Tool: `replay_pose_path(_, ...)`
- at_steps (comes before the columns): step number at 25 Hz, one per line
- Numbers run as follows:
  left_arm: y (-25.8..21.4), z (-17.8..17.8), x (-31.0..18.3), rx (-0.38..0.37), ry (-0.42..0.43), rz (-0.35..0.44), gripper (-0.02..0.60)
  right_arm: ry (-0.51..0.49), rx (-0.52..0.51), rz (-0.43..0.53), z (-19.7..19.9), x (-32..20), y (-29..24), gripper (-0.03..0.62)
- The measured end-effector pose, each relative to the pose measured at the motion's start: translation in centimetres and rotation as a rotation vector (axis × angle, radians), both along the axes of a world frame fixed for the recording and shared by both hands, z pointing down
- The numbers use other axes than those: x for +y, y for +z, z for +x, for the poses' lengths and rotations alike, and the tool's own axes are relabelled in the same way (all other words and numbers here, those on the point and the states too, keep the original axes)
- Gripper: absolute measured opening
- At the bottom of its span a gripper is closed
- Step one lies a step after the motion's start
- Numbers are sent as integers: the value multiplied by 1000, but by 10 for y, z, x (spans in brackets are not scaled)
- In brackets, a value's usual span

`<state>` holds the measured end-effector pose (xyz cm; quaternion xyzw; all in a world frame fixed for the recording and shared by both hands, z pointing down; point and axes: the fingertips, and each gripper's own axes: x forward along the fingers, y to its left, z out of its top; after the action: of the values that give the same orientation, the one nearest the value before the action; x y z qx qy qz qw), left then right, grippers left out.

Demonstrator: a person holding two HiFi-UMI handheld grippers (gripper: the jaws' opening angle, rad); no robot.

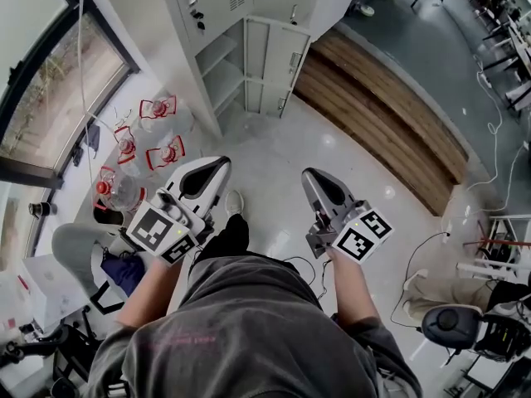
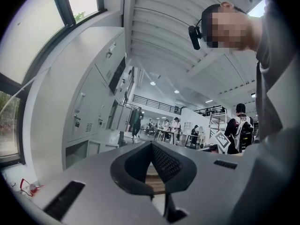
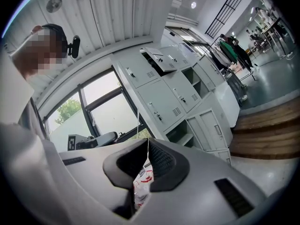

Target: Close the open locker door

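Fingers of left gripper (image 1: 217,166) and right gripper (image 1: 314,175) are clenched together. Pale floor (image 1: 274,143) lies between them and the open locker (image 1: 217,71).

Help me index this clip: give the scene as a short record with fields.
locker door: open, swung out from the lower compartment, shelves exposed
left gripper: shut, empty, held near the person's body
right gripper: shut, empty, apart from the door
floor at left: water jugs with red handles
task stage: door not yet touched
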<state>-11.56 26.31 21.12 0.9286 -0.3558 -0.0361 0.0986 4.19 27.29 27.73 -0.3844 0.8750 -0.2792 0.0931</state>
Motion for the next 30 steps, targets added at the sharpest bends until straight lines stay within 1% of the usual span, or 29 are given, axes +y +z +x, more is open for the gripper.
replay_pose_path(10,-4,-28,-84,9,41,-18,11,20,28,-7,-34,-80,-8,23)
replay_pose_path(19,-6,-59,-152,14,79,-18,11,37,51,-9,-71,-147,-10,23)
replay_pose_path(24,-6,-71,-175,15,80,-20,11,49,49,-11,-83,-170,-10,23)
replay_pose_path(30,-4,-76,-191,15,76,-24,11,49,50,-19,-87,-186,-8,23)
